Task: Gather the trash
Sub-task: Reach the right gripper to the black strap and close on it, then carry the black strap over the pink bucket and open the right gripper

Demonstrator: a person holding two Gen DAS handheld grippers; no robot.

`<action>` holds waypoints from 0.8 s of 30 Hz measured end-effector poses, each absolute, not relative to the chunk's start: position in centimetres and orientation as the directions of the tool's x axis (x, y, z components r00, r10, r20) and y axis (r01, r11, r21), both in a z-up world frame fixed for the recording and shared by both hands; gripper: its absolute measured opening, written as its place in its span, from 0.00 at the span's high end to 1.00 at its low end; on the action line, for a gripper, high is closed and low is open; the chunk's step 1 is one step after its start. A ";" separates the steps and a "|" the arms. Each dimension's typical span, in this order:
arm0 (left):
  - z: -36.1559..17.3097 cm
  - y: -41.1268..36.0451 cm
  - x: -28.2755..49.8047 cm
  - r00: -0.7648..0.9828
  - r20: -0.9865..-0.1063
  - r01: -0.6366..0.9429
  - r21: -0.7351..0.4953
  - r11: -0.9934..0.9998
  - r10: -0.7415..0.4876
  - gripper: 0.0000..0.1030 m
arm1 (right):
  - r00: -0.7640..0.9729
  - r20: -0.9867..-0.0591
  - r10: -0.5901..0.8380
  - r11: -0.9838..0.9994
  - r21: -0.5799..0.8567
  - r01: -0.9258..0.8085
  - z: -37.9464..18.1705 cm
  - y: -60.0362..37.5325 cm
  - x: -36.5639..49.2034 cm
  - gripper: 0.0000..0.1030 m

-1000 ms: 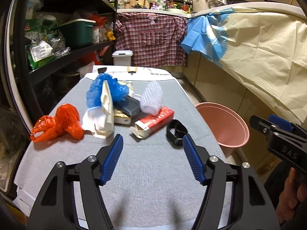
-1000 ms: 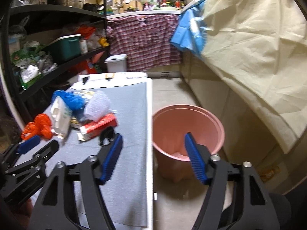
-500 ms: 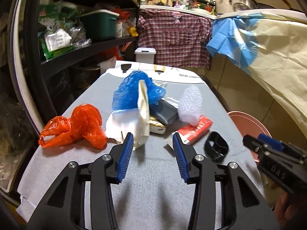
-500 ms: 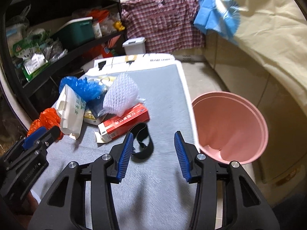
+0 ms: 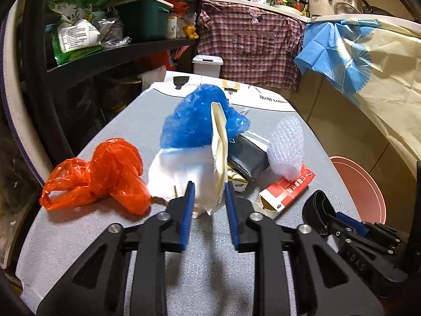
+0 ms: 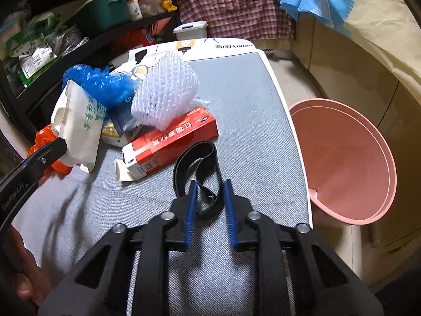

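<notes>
I'm at the pick-up step, both claws closing in on trash heaped on the grey tabletop. My left claw is narrowing around the lower corner of the cream paper bag, which stands on edge against the blue plastic bag; the bag sits between the jaws, but I can't see the pads pressing yet. My right claw is narrowing on the near end of the black band; a gap shows on both sides. Next, I judge, both need to finish clamping, lift clear of the red box, and swing to the pink bin standing just beside the tabletop's right edge.
</notes>
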State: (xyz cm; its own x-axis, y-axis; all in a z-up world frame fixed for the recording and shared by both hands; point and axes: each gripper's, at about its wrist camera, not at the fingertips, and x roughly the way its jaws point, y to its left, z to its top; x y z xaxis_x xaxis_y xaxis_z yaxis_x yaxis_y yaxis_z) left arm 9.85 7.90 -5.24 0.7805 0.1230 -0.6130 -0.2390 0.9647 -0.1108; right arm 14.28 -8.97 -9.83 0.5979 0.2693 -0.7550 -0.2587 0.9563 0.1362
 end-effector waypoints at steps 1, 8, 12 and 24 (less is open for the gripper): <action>-5.2 7.8 9.9 0.781 -0.613 -0.232 -0.108 0.967 0.119 0.88 | 0.597 -0.754 0.273 0.954 0.134 -0.268 -9.9 -8.9 14.2 0.87; -4.6 7.5 9.7 0.787 -0.610 -0.204 -0.123 0.971 0.088 0.98 | 0.607 -0.739 0.292 0.947 0.136 -0.291 -9.4 -9.0 13.4 0.97; -3.9 6.9 8.8 0.801 -0.593 -0.188 -0.108 0.976 0.088 0.99 | 0.631 -0.718 0.294 0.948 0.132 -0.291 -8.4 -9.1 12.5 0.97; -1.3 4.9 5.8 0.837 -0.547 -0.105 -0.099 0.990 0.034 0.99 | 0.699 -0.658 0.279 0.956 0.117 -0.271 -5.2 -11.3 9.7 0.97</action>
